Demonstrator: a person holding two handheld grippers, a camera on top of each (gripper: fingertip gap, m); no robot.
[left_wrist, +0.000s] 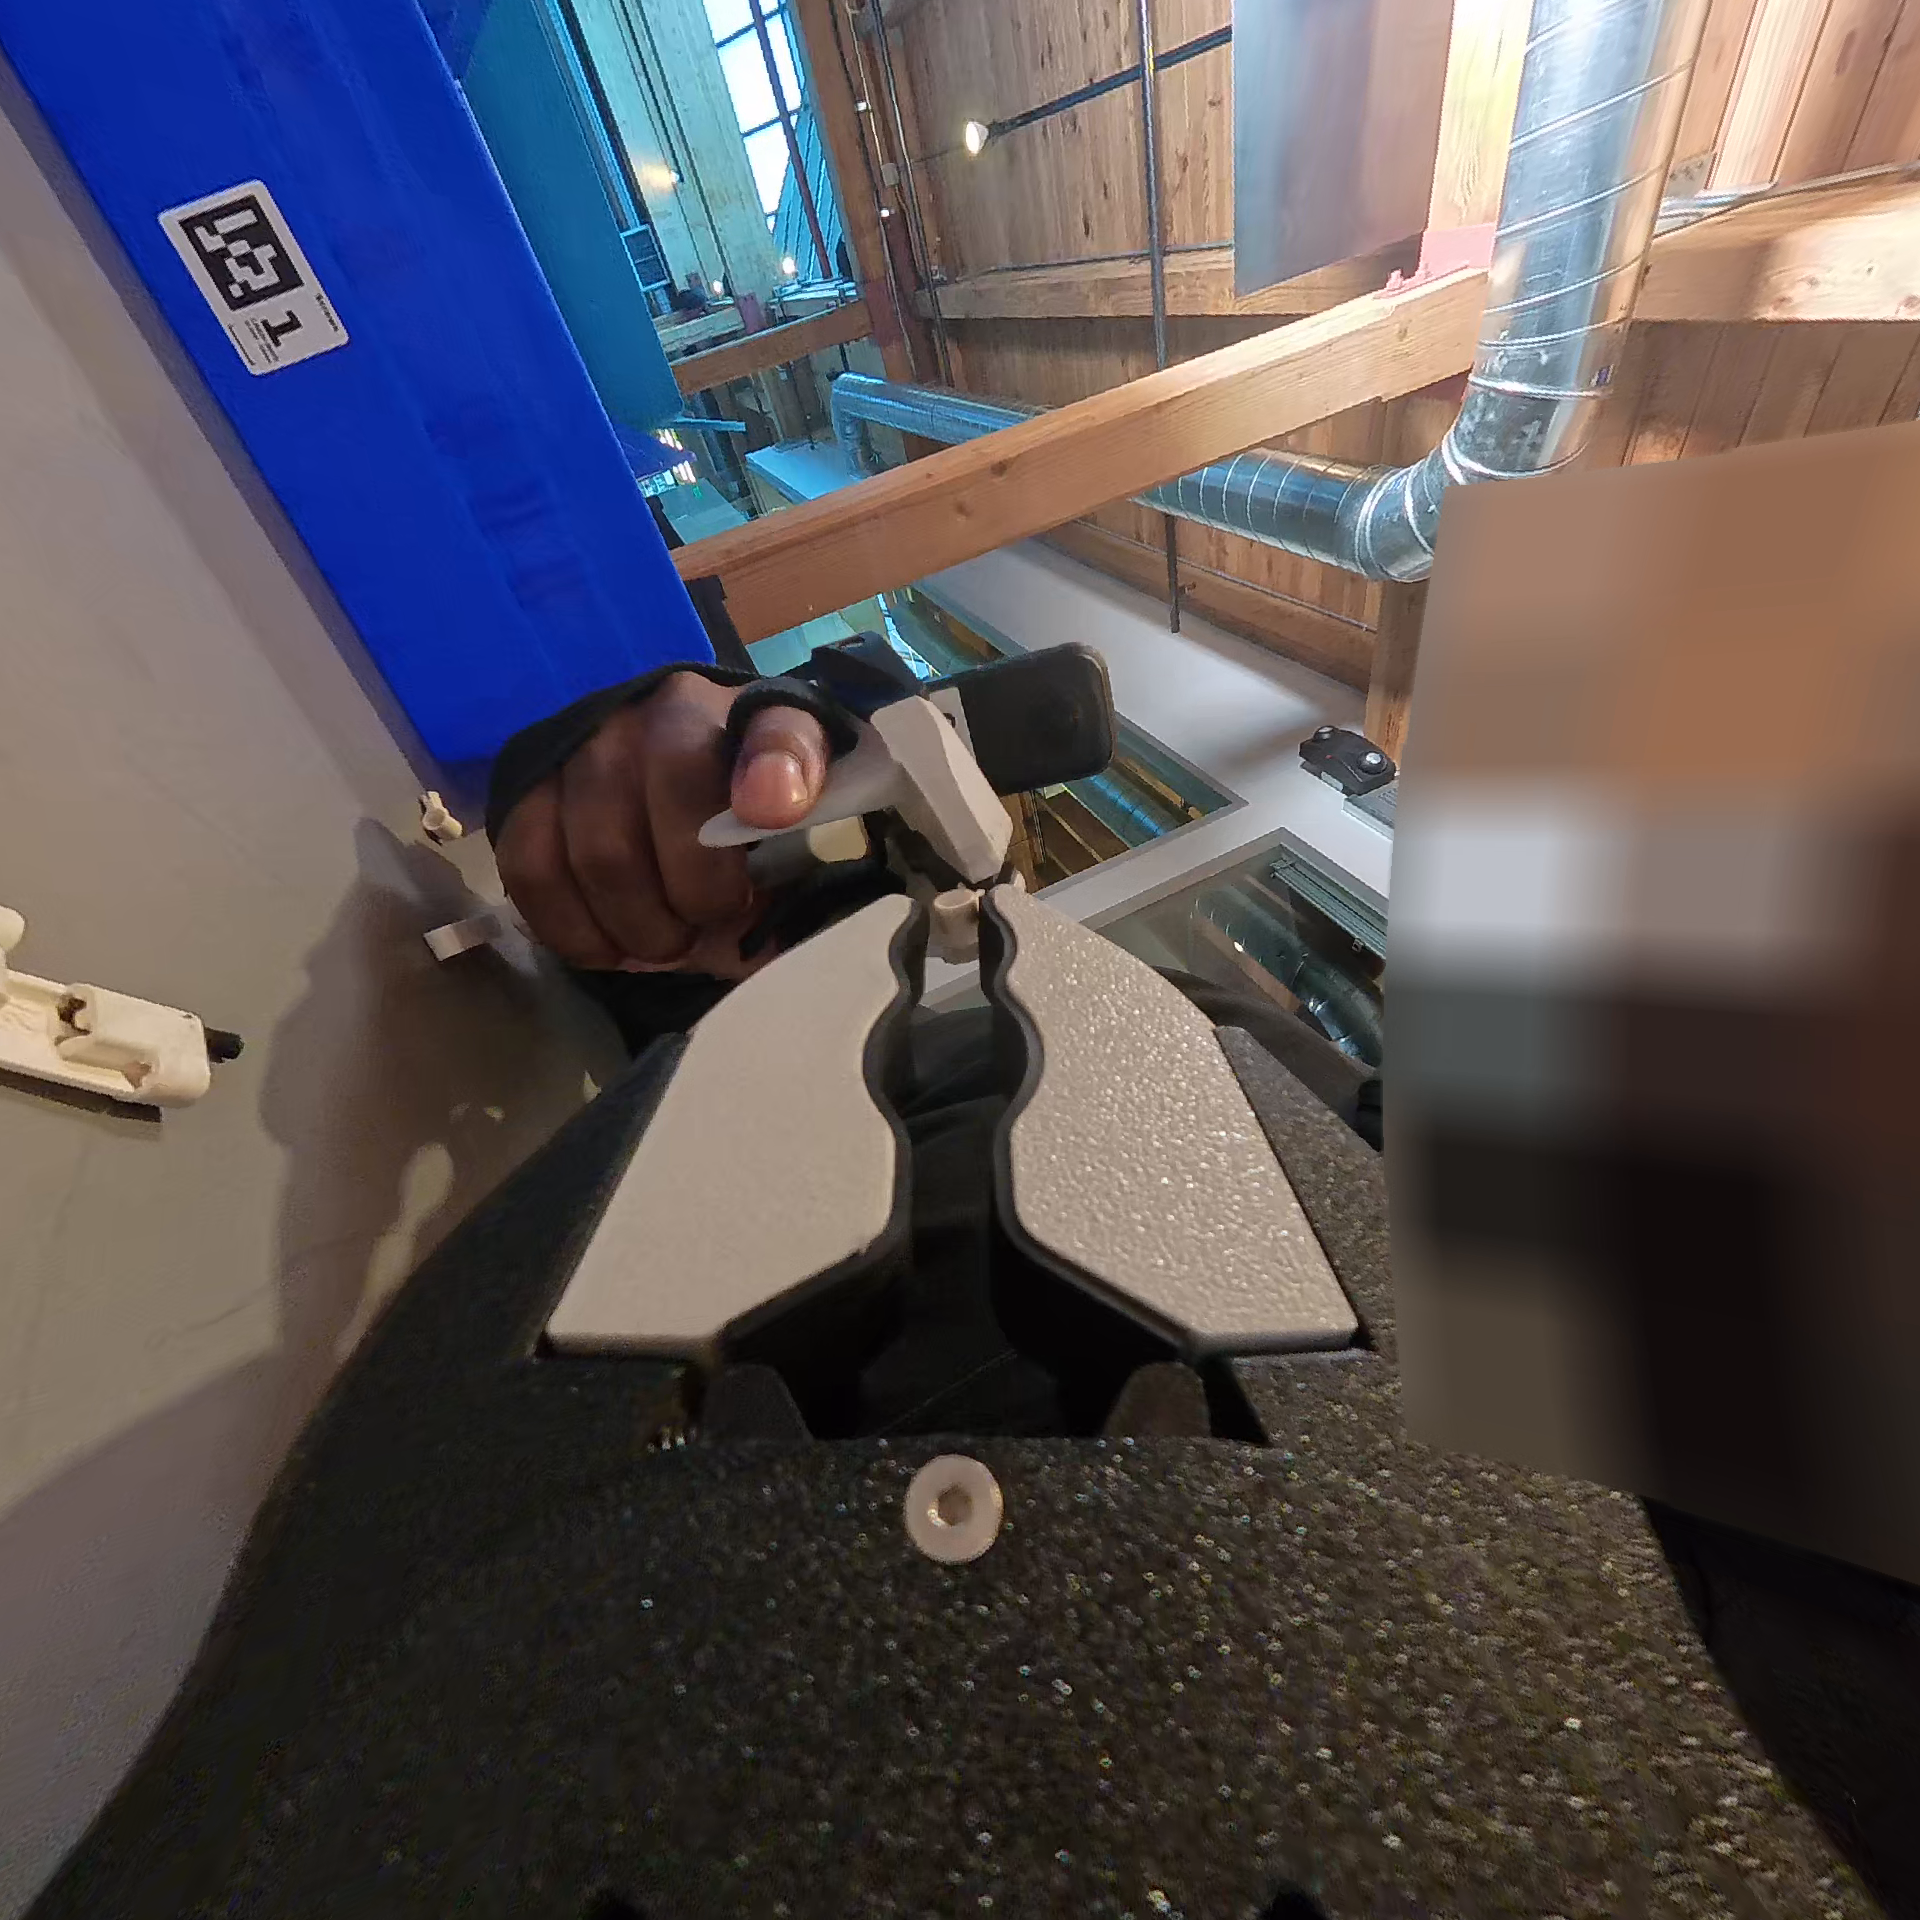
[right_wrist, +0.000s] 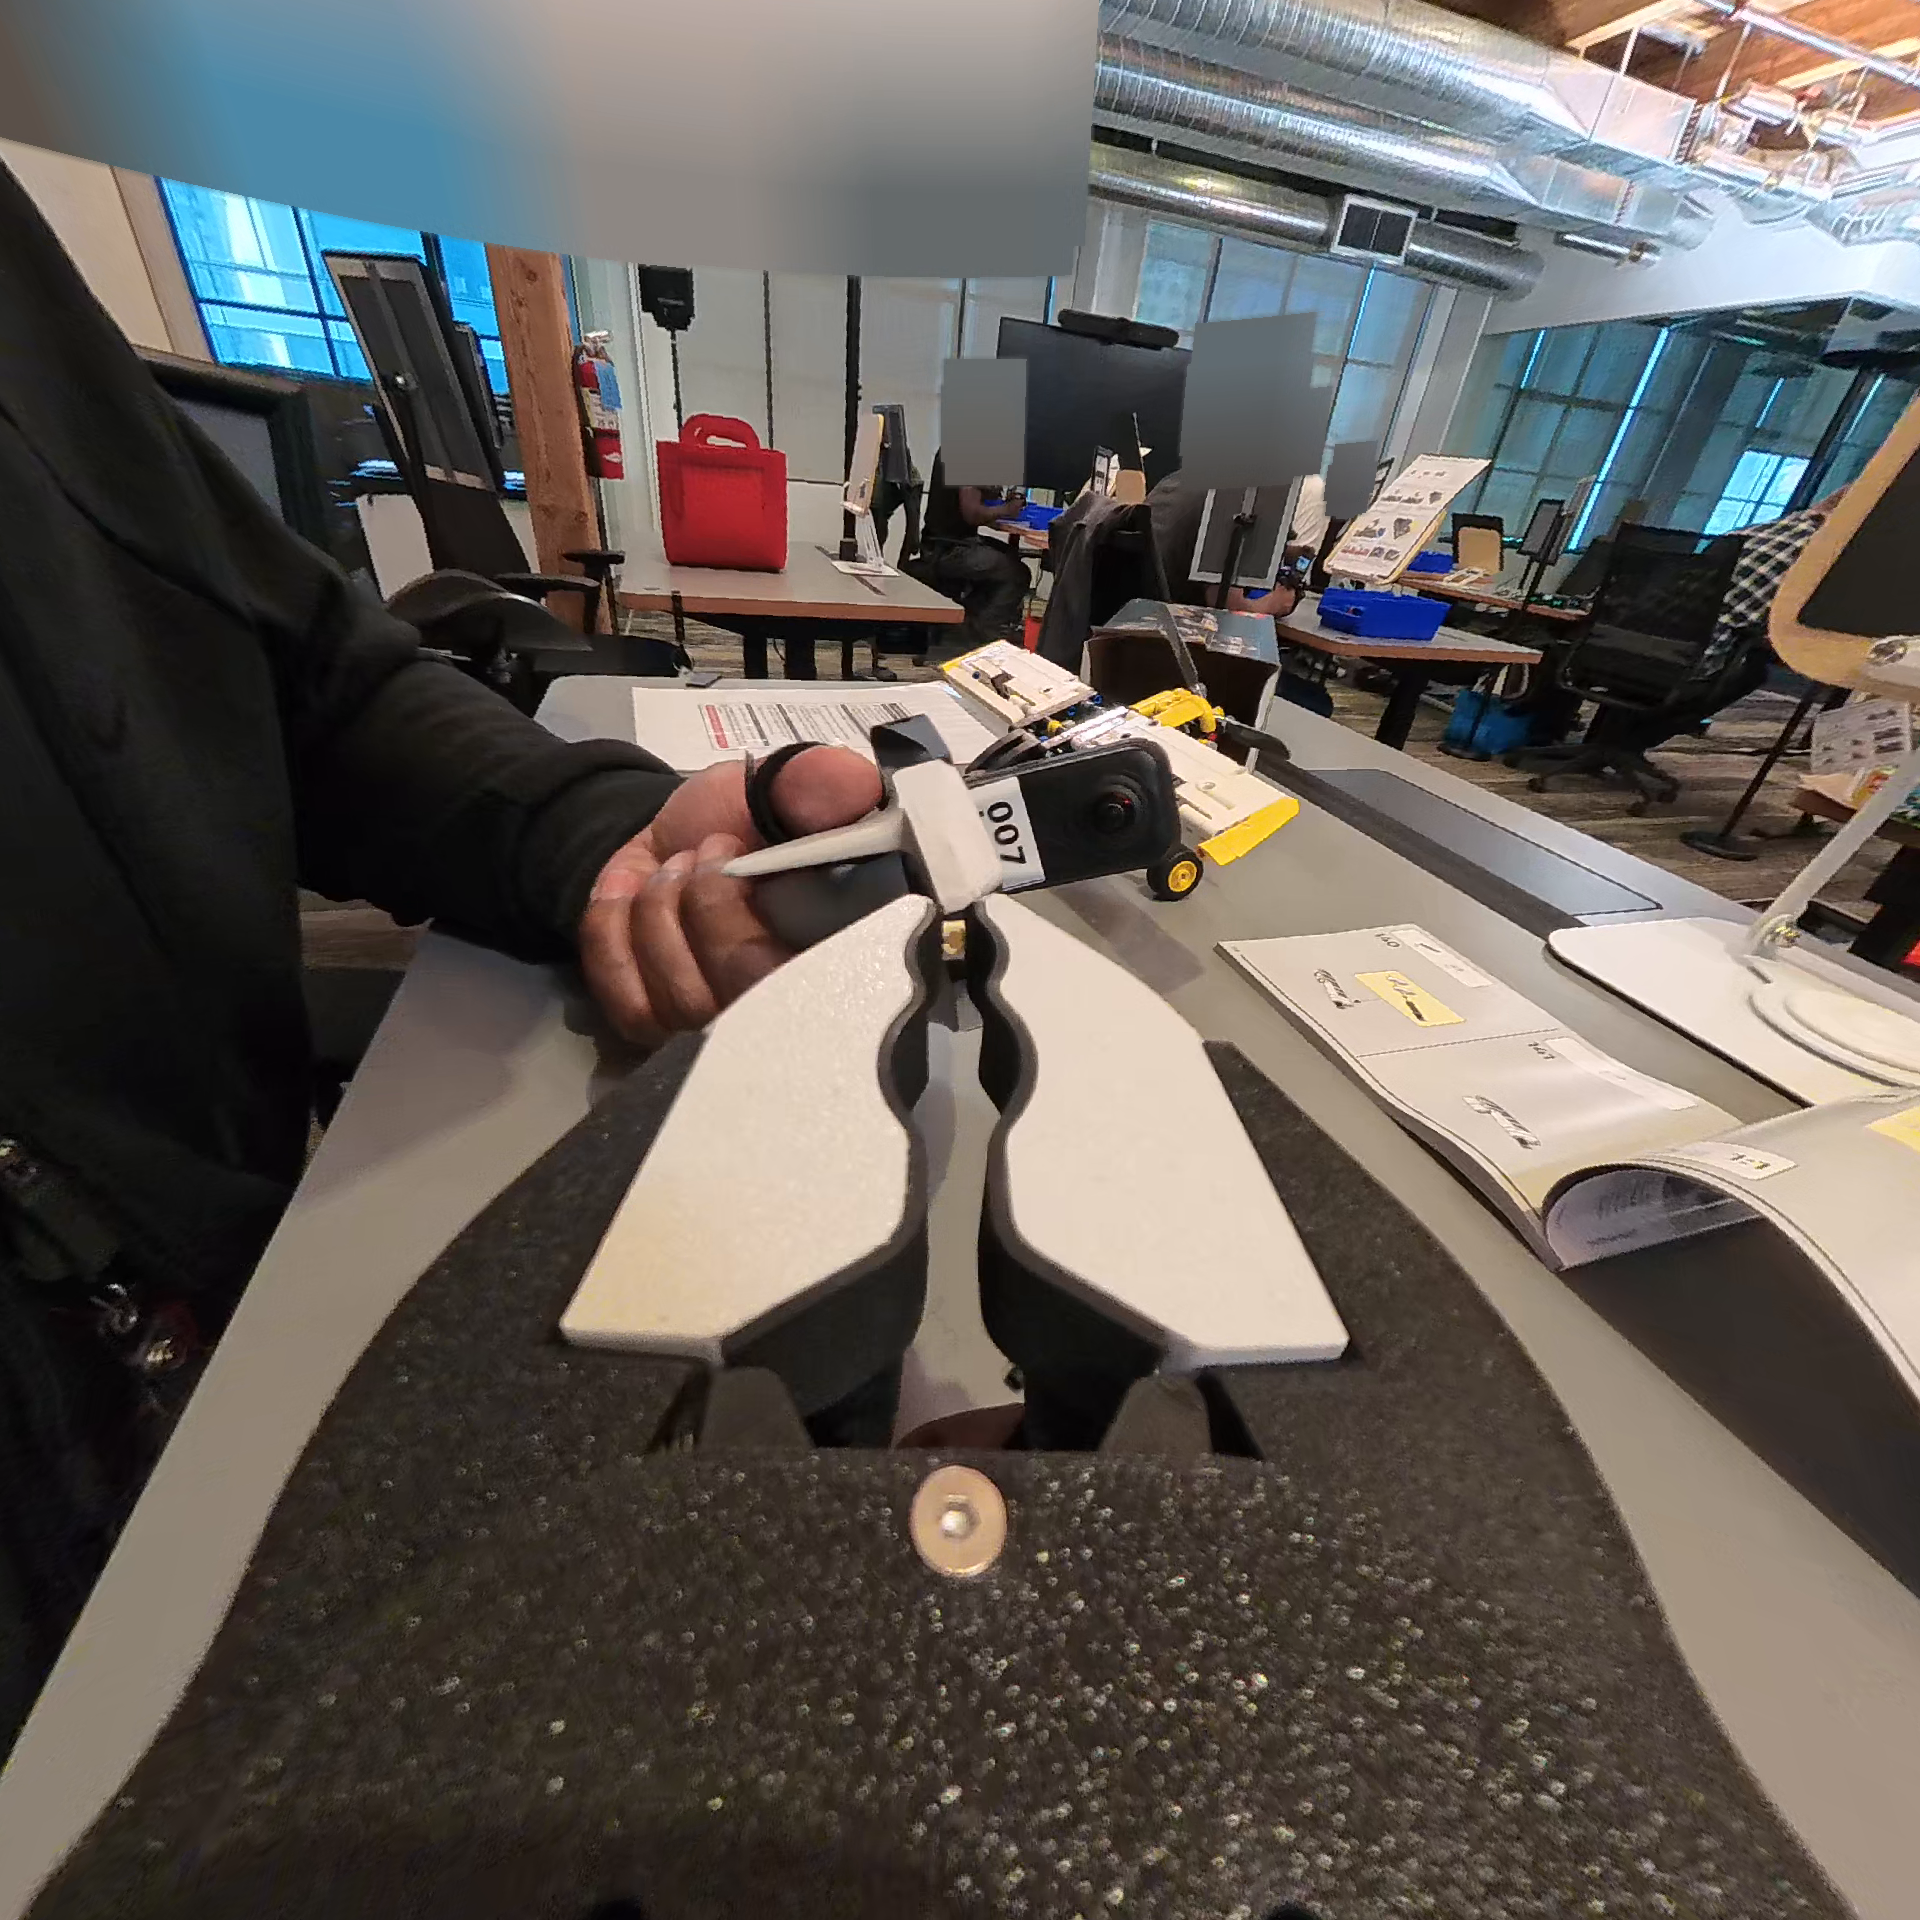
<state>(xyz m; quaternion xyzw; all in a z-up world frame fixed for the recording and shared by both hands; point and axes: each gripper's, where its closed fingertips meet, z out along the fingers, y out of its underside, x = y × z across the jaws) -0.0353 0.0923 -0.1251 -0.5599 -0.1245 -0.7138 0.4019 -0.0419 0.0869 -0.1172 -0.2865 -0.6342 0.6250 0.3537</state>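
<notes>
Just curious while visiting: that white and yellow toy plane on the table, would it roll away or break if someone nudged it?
The toy plane stands on small yellow wheels, so it would probably roll. It looks built from plastic bricks: likely light, with parts that could pop off.

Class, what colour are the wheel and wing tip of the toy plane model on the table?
Yellow: the wheel has a black tyre, and the wing tip is yellow. The right wrist view shows them best.

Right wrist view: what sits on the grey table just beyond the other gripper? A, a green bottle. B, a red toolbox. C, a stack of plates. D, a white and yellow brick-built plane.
D: a white and yellow brick-built plane with a yellow wheel stands on the grey table behind the other gripper's camera.
</notes>
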